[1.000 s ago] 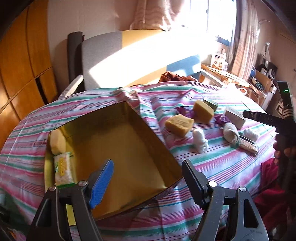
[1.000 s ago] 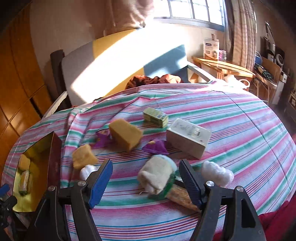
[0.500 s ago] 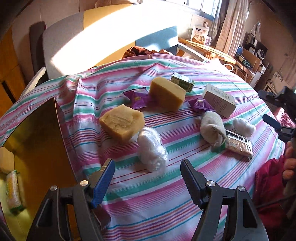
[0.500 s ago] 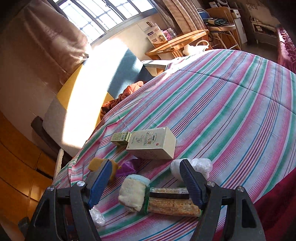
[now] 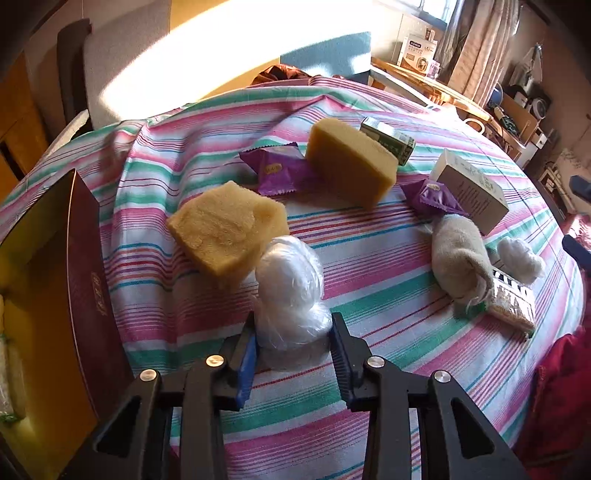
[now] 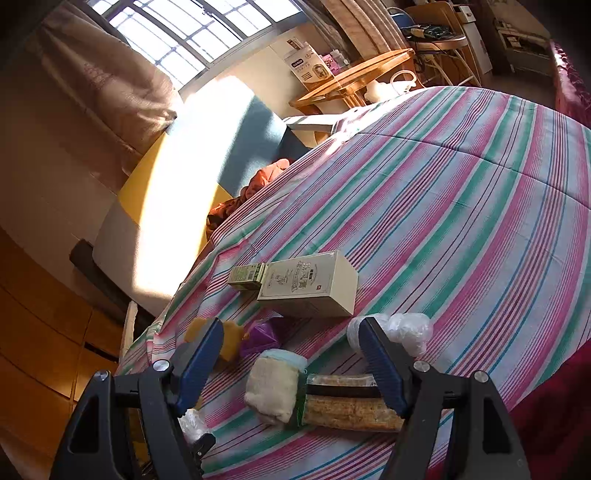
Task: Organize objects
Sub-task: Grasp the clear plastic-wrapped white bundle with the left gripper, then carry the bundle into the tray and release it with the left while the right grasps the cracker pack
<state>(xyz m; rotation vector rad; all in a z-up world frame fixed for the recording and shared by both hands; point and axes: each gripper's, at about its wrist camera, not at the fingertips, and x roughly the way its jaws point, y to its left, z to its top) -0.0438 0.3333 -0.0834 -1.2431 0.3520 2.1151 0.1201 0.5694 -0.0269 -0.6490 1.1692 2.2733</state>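
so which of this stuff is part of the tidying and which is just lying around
Part of the job:
- plastic-wrapped ball, between the left claw fingers
- yellow blocks
- purple packets
- cream box
- snack bar
- open box

Just lying about:
- striped cloth
- orange garment
- wooden side table

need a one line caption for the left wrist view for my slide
Left tongs closed around a clear plastic-wrapped bundle on the striped tablecloth, open box at left.

We see sunlight from a gridded window falling on a grey-yellow-blue sofa, with wooden cabinets alongside.
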